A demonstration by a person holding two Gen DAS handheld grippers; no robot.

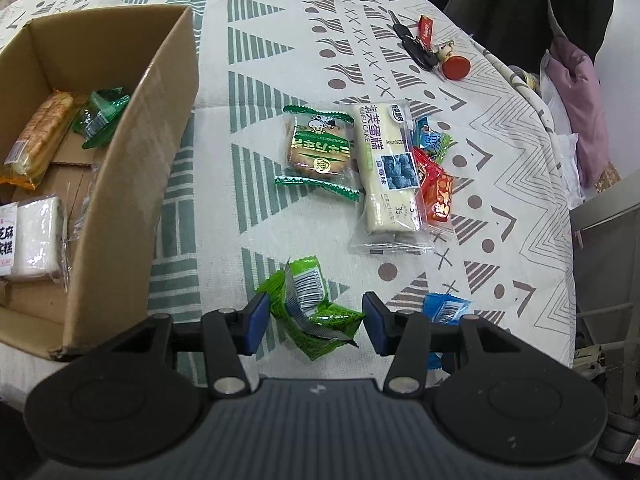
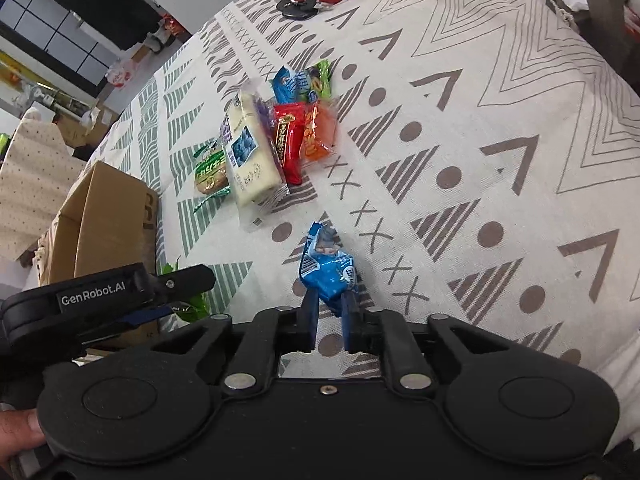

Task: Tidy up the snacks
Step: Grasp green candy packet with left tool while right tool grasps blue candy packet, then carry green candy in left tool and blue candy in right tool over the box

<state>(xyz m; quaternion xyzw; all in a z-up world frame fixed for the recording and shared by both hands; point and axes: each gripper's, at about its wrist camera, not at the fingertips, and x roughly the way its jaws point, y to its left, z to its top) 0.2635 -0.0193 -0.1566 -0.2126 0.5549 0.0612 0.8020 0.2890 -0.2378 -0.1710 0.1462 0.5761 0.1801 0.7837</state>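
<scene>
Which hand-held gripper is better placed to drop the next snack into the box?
Left. The left hand-held gripper brackets the green packet, right beside the cardboard box. The right hand-held gripper holds the blue packet farther away.

A patterned tablecloth covers the table, a dark chair beyond its far edge.

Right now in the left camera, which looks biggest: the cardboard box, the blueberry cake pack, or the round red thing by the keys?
1. Brown cardboard box
2. White blueberry cake pack
3. Round red disc beside the keys

The disc lies farthest from the camera, so it looks smaller than it really is.
</scene>
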